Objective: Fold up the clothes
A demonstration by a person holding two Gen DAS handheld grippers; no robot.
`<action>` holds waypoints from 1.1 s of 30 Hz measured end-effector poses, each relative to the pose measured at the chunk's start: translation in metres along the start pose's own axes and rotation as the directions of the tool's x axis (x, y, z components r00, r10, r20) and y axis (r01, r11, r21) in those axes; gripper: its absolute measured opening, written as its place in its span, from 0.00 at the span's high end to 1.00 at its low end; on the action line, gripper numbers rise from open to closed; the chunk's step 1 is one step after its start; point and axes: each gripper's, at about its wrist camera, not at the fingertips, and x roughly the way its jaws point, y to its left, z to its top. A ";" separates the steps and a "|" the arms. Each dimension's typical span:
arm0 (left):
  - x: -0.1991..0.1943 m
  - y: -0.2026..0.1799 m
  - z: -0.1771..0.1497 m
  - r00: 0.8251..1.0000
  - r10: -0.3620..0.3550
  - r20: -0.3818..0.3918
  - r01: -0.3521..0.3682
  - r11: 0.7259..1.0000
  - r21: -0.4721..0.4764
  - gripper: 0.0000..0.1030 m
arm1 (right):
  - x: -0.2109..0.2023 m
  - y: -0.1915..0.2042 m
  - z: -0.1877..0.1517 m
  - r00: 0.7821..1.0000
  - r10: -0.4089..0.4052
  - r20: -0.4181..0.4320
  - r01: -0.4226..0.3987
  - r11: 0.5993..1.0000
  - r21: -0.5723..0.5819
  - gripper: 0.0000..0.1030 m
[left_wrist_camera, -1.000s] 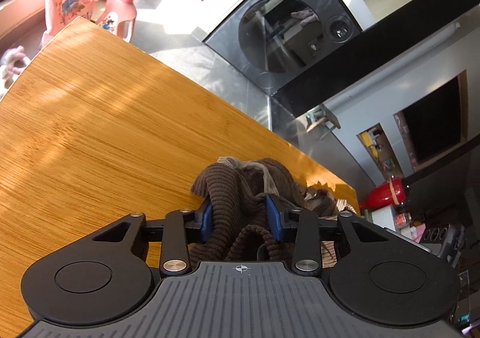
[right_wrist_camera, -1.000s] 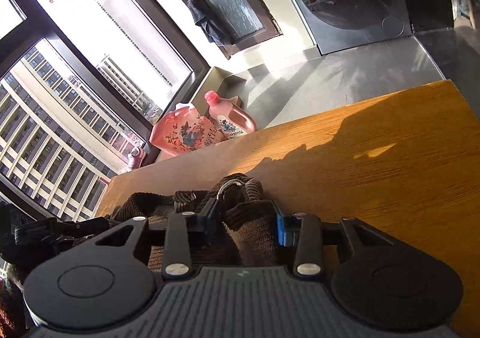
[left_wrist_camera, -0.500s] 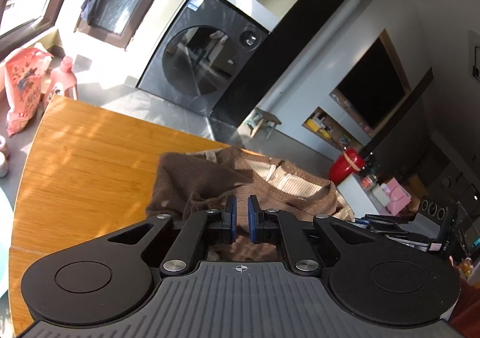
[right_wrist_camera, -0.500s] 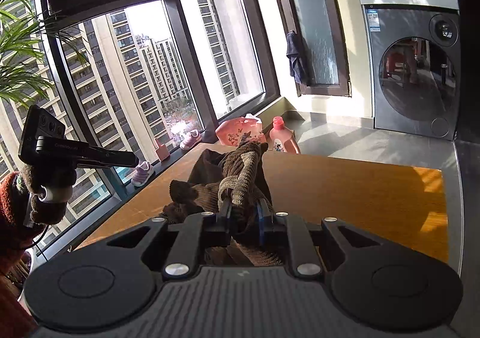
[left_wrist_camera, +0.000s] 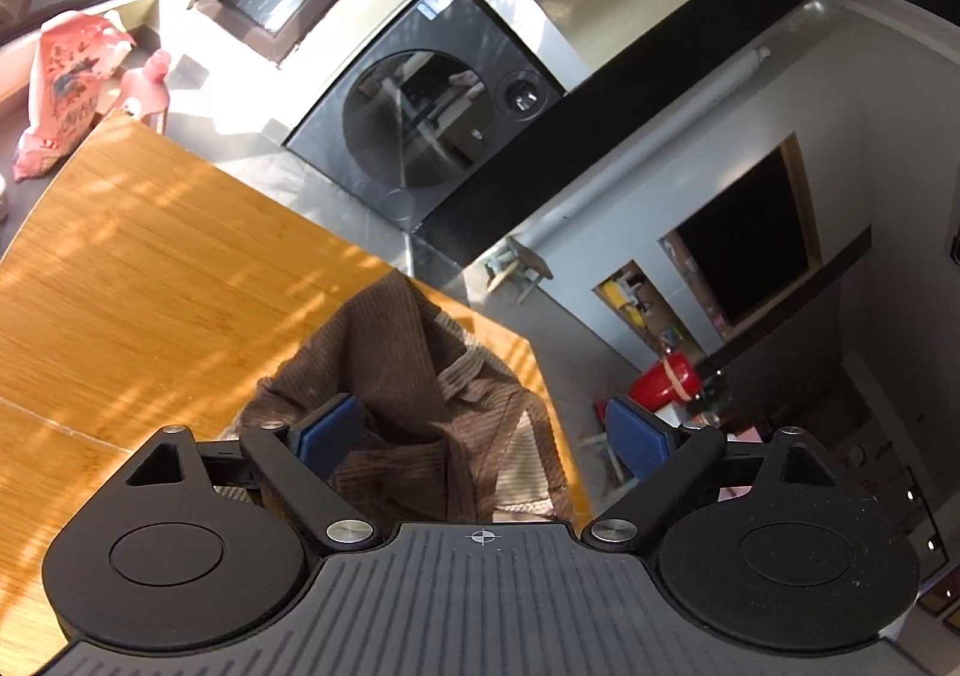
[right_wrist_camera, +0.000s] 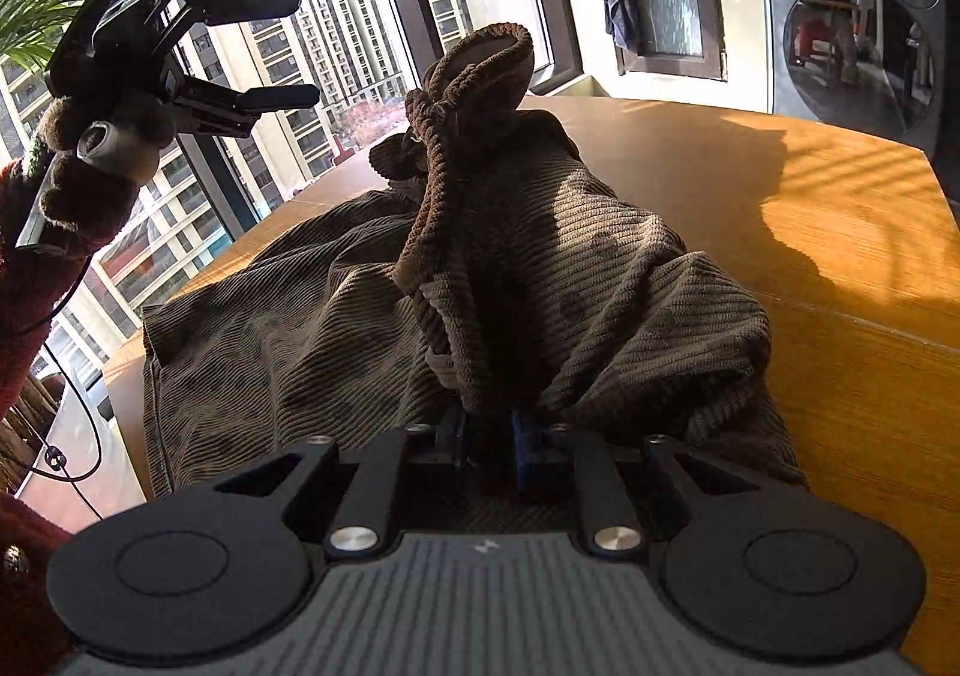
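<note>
L wrist cam: brown ribbed sweater [left_wrist_camera: 414, 376] lies bunched on the wood table [left_wrist_camera: 150, 286]. Left gripper [left_wrist_camera: 483, 433] jaws opening wide, nothing held; before they pinched it.

R wrist cam: right gripper [right_wrist_camera: 489, 445] squeezes the sweater [right_wrist_camera: 540, 268], now spread lower.

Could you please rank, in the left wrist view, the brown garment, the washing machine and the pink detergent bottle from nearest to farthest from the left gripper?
1. Brown garment, lying between the opening jaws of the left gripper.
2. Washing machine, beyond the table's far edge.
3. Pink detergent bottle, far upper left on the floor; roughly level with the machine, hard to separate.
</note>
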 end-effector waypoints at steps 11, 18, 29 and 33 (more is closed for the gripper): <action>0.093 -0.086 -0.002 0.940 0.339 -0.045 -0.321 0.919 0.230 0.01 | -0.003 0.006 -0.013 0.997 -0.028 0.068 0.032 0.998 -0.053 0.87; 0.121 -0.124 -0.040 0.888 0.455 0.063 -0.418 0.745 0.519 0.01 | -0.004 0.002 -0.017 0.995 -0.010 0.096 0.012 1.000 -0.023 0.87; 0.016 -0.031 -0.073 0.862 0.502 0.063 -0.485 0.785 0.385 0.63 | -0.011 -0.003 -0.025 0.993 -0.012 0.115 0.012 1.000 0.006 0.87; -0.025 -0.001 -0.100 0.874 0.485 -0.020 -0.443 0.814 0.377 0.63 | -0.019 -0.004 -0.023 0.996 -0.027 0.088 0.027 1.000 -0.001 0.87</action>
